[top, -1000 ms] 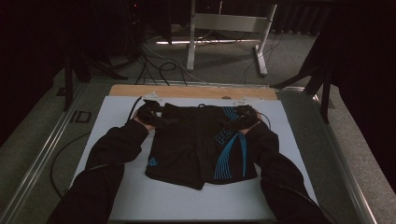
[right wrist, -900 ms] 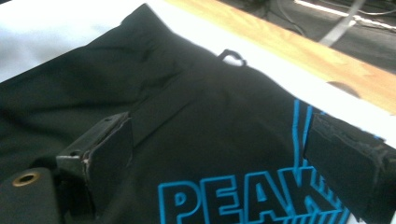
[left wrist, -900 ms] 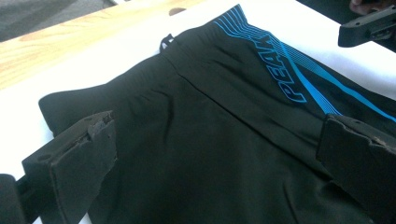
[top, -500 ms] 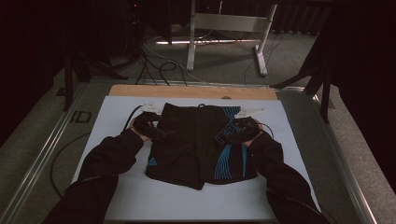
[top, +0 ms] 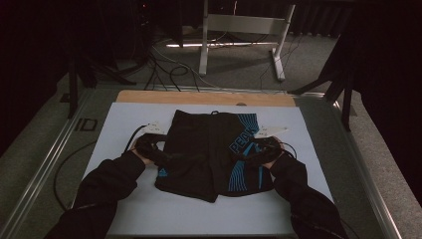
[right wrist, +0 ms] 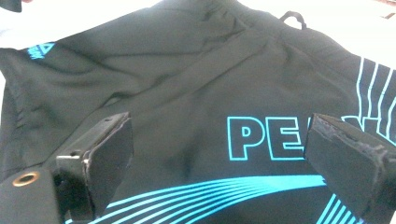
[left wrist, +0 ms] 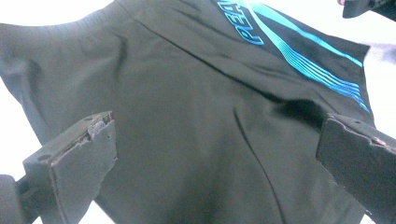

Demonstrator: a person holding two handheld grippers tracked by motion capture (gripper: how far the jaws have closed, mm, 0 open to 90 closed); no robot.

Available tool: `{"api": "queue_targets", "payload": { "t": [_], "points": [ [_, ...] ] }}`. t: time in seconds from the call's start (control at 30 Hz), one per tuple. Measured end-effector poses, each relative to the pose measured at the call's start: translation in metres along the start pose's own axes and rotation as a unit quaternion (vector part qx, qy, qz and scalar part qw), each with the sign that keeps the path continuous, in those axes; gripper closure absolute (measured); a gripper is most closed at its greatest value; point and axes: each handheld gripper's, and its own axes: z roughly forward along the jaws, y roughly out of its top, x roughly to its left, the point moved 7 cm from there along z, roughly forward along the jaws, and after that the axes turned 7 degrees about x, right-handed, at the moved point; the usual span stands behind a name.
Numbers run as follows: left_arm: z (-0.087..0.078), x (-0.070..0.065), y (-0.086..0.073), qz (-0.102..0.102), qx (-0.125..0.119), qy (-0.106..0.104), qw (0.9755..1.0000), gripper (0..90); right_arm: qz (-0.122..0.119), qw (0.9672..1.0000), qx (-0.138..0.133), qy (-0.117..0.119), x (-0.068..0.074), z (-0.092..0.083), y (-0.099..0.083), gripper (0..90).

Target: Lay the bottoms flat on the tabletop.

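Change since earlier: both hands have drawn back toward the person, from the far corners of the shorts to their mid-sides; the garment lies flatter and squarer.
Shorts [top: 211, 149]: black, with blue stripes and lettering on the person's right leg; spread flat mid-table on the white mat [top: 308, 149], waistband toward the far edge, leg hems toward the person.
Left gripper [top: 155, 152]: at the left side edge of the shorts; in the left gripper view its jaws stand wide apart with cloth beneath, nothing pinched.
Right gripper [top: 255, 152]: over the striped right side; in the right gripper view its jaws are likewise spread, holding nothing, the lettering [right wrist: 261, 137] between them.
Handling (judgement): light, thin, limp fabric; will sag and bunch if lifted at one point, probably a little slick on the mat.
Grip point (judgement): pinch a hem or the waistband at matching points on both sides, where the doubled edge gives the jaws purchase.
Risk (judgement): catching only the top layer.
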Motion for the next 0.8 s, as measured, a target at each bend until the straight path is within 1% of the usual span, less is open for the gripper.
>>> {"api": "queue_targets", "payload": {
  "t": [0.1,0.13,0.23,0.3,0.33,0.4,0.5,0.53,0.6,0.7,0.73,0.77,0.8],
  "points": [
    [-0.002,-0.007,-0.011,0.001,-0.001,-0.004,1.0000,0.2,0.001,1.0000,-0.002,0.005,0.005,-0.005,-0.004,8.5],
    [-0.003,-0.009,-0.013,0.002,0.001,-0.006,1.0000,0.2,-0.003,1.0000,0.000,0.007,0.007,-0.007,-0.006,8.6],
    [-0.004,-0.017,-0.022,0.003,-0.001,-0.011,0.9999,0.2,-0.004,0.9999,0.000,0.011,0.011,-0.010,-0.011,8.6],
    [-0.005,-0.021,-0.026,0.005,-0.001,-0.012,0.9999,0.2,-0.004,0.9999,0.003,0.013,0.015,-0.012,-0.016,8.6],
    [-0.006,-0.023,-0.028,0.006,-0.001,-0.015,0.9999,0.2,-0.004,0.9998,0.001,0.018,0.017,-0.013,-0.017,8.6],
    [-0.006,-0.029,-0.032,0.008,0.000,-0.020,0.9998,0.2,-0.009,0.9998,0.006,0.016,0.022,-0.015,-0.021,8.6],
    [-0.008,-0.038,-0.035,0.013,-0.001,-0.029,0.9995,0.2,-0.012,0.9997,0.008,0.021,0.029,-0.017,-0.026,8.6],
    [-0.009,-0.042,-0.036,0.014,-0.003,-0.032,0.9994,0.2,-0.012,0.9995,0.004,0.028,0.031,-0.017,-0.027,8.6],
    [-0.010,-0.048,-0.038,0.019,-0.005,-0.036,0.9992,0.2,-0.008,0.9994,0.002,0.033,0.035,-0.019,-0.030,8.5],
    [-0.011,-0.057,-0.040,0.026,-0.005,-0.041,0.9988,0.2,-0.010,0.9992,0.003,0.039,0.041,-0.021,-0.034,8.6],
    [-0.011,-0.060,-0.041,0.028,-0.006,-0.044,0.9986,0.2,-0.010,0.9990,0.001,0.043,0.043,-0.022,-0.035,8.6],
    [-0.011,-0.062,-0.042,0.030,-0.006,-0.045,0.9985,0.2,-0.014,0.9991,-0.003,0.041,0.045,-0.023,-0.036,8.6],
    [-0.012,-0.065,-0.044,0.032,-0.006,-0.048,0.9983,0.2,-0.015,0.9989,-0.001,0.044,0.047,-0.024,-0.038,8.6]
  ]
}}
